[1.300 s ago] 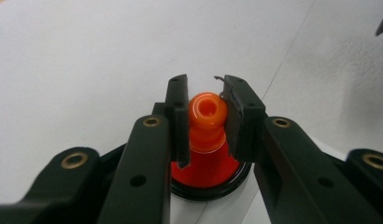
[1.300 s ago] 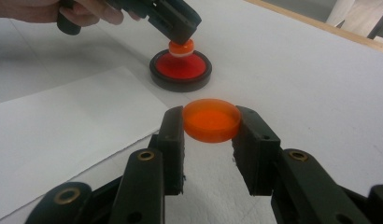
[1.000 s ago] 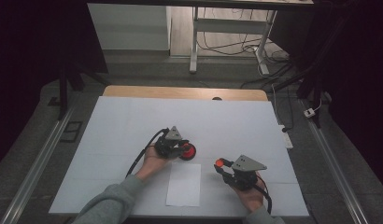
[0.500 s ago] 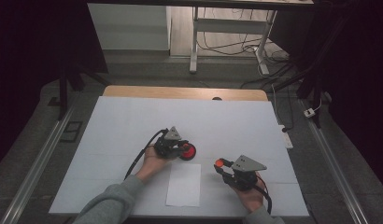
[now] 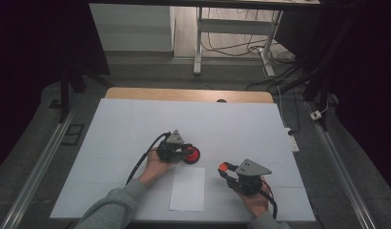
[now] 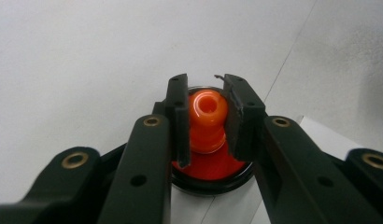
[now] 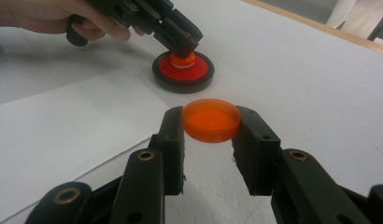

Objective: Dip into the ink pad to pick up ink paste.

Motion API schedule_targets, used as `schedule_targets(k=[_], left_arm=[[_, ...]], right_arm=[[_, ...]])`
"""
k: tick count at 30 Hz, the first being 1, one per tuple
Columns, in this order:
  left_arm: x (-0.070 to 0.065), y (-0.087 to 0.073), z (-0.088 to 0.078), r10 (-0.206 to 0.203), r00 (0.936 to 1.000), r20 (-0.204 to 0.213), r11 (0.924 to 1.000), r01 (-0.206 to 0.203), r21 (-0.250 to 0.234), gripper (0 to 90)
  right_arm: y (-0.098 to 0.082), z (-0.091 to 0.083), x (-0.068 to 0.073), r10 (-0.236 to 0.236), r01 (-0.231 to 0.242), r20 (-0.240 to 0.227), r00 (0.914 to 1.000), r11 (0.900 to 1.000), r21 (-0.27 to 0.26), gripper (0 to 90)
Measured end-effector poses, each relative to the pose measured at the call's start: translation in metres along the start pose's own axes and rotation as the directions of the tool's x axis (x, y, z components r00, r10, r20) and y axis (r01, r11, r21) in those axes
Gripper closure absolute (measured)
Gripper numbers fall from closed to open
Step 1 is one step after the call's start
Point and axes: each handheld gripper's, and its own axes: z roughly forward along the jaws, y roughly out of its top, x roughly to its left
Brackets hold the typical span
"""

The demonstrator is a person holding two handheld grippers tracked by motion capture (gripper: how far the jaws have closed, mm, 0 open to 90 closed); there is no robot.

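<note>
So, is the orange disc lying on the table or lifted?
Lifted: the right claw grips the orange disc by its rim, above the table.

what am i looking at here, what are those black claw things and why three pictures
A person sits at a table covered in white and holds a hand-operated gripper in each hand: a tool with two black jaws that squeeze shut. The wide picture comes from a camera above the table. The other two come from small cameras riding on each gripper, looking along its jaws.

The left gripper is shut on the orange knob of a round red and black base that sits on the table. The right gripper is shut on a flat orange disc. A white sheet of paper lies between the hands.
</note>
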Motion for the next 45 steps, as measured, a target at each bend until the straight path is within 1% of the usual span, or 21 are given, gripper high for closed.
schedule_targets(k=[1,3,6,7,11,13,21,24,26,28,30,37,45], left_arm=[[0.000,0.000,0.000,0.004,1.0000,-0.003,1.0000,-0.004,0.003,73.2],[-0.001,0.001,0.000,0.007,0.9999,-0.008,1.0000,-0.007,0.006,73.2],[-0.001,0.001,0.000,0.005,1.0000,-0.008,1.0000,-0.005,0.006,73.2],[-0.001,0.001,0.000,0.004,1.0000,-0.008,1.0000,-0.004,0.006,73.2],[-0.003,0.001,0.000,0.005,0.9999,-0.016,1.0000,-0.005,0.007,73.2],[-0.004,0.002,0.000,0.017,0.9995,-0.026,0.9998,-0.017,0.012,73.2],[-0.003,0.001,0.000,0.004,0.9998,-0.019,1.0000,-0.004,0.007,73.1],[-0.004,0.004,-0.001,0.007,0.9996,-0.027,0.9998,-0.006,0.020,73.0],[-0.005,0.006,-0.005,-0.003,1.0000,-0.009,1.0000,0.003,-0.009,72.9],[-0.006,0.012,-0.012,0.002,0.9999,-0.014,0.9993,-0.003,-0.037,72.9],[-0.005,0.016,-0.018,0.000,1.0000,-0.008,0.9984,0.000,-0.056,72.9],[-0.003,0.017,-0.025,-0.018,0.9997,0.015,0.9972,0.019,-0.073,72.9],[-0.001,0.021,-0.039,-0.034,0.9991,0.026,0.9941,0.036,-0.102,72.8]], right_arm=[[0.000,0.000,0.000,0.001,-0.001,-0.005,1.0000,1.000,-0.002,64.2],[0.000,0.000,0.000,0.003,-0.003,0.001,1.0000,1.000,0.001,64.2],[0.000,0.000,0.000,0.006,-0.006,0.002,1.0000,1.000,-0.002,64.2],[0.000,0.000,-0.001,0.010,-0.010,-0.007,0.9999,1.000,-0.009,64.2],[0.000,0.000,0.000,0.008,-0.008,-0.007,0.9999,1.000,-0.005,64.2],[0.000,0.001,0.000,0.008,-0.008,-0.007,0.9999,1.000,-0.005,64.2],[-0.001,0.001,0.000,0.007,-0.007,-0.008,0.9999,1.000,-0.004,64.2],[0.000,0.001,-0.001,0.007,-0.007,-0.008,0.9999,1.000,-0.005,64.2],[0.000,0.000,-0.001,0.006,-0.007,-0.010,0.9999,1.000,-0.006,64.2],[-0.001,0.000,-0.003,0.009,-0.009,-0.010,0.9999,1.000,-0.012,64.2],[-0.001,0.000,-0.004,0.010,-0.010,-0.008,0.9999,1.000,-0.014,64.1],[0.000,0.000,-0.002,0.005,-0.005,-0.009,0.9999,1.000,-0.008,64.2],[-0.001,0.000,-0.003,0.005,-0.006,-0.007,1.0000,1.000,-0.012,64.2]])
